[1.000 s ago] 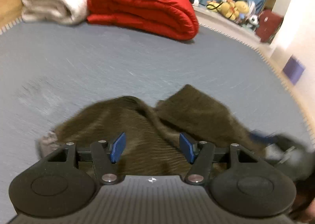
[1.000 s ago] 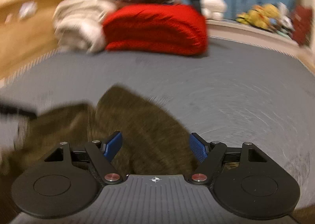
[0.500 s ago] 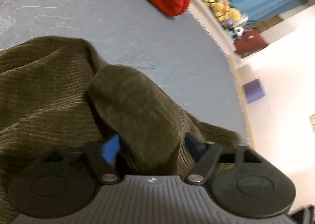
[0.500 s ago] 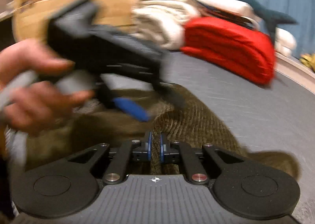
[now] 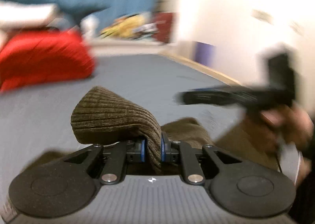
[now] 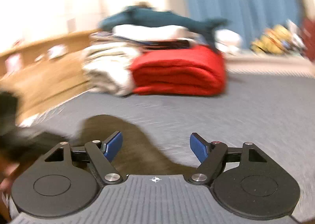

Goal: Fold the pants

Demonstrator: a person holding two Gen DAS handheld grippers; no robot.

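Brown corduroy pants point(image 5: 114, 113) lie crumpled on the grey-blue bed cover point(image 5: 137, 78). My left gripper point(image 5: 152, 148) is closing, and its blue pads pinch a raised fold of the pants, which bulges up to the left of the jaws. My right gripper point(image 6: 156, 146) is opening, its jaws wide apart with nothing between the pads. It hovers above a part of the pants point(image 6: 122, 141) that lies flat below it. In the left wrist view a person's hand point(image 5: 283, 125) holds the blurred right gripper at the right.
A folded red blanket point(image 6: 177, 72) and a pale folded blanket point(image 6: 106, 68) are stacked at the far end of the bed, with a teal plush shark point(image 6: 157, 19) on top. A wooden bed frame point(image 6: 39, 70) runs along the left. Soft toys point(image 6: 275, 41) sit by the blue curtain.
My left gripper went from open over the pants to shut on a fold, and turned to the right. My right gripper shut, then opened again and rose off the cloth.
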